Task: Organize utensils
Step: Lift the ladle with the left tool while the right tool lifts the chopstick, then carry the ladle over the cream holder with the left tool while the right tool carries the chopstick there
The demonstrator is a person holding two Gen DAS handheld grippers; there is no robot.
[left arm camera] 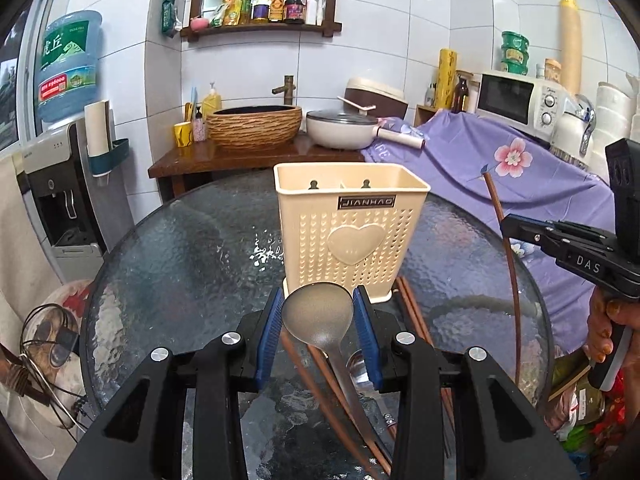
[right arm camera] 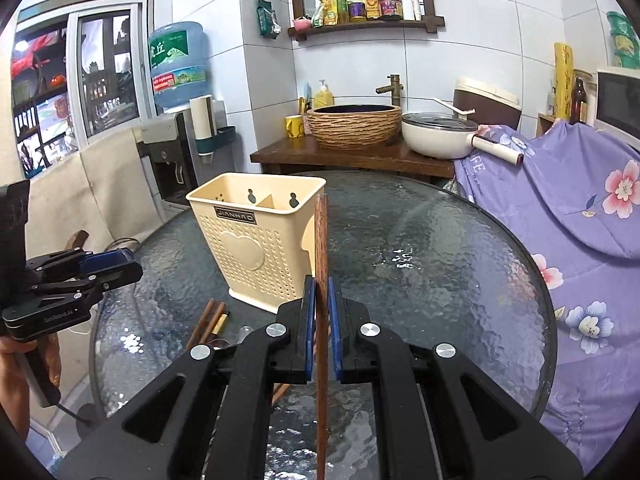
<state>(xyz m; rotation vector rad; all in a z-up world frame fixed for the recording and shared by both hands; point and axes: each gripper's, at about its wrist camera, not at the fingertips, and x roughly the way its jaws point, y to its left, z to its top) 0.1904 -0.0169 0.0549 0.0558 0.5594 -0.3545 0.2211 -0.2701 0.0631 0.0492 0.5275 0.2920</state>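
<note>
Surface [right arm camera: 460, 248]: round, textured dark glass.

Utensil holder [left arm camera: 346, 236]: cream plastic, perforated, heart relief and "JIANHAO" plate on its front, inner divider; stands upright near the middle of the surface, both compartments showing nothing inside.

Left tongs [left arm camera: 318, 312]: blue pads set wide apart, a metal ladle [left arm camera: 318, 314] lying between them with its bowl toward the holder; whether the pads actually press the bowl cannot be told.

Right tongs [right arm camera: 320, 300]: closed on a single brown wooden chopstick [right arm camera: 321, 240], held upright just to the right of the holder, its tip level with the holder's rim.

Loose items on the surface in front of the holder: further brown chopsticks [left arm camera: 414, 312], and a metal spoon [left arm camera: 360, 372] partly under the ladle handle.

Backdrop: purple floral cloth [right arm camera: 568, 200], woven basin [right arm camera: 354, 126].
</note>
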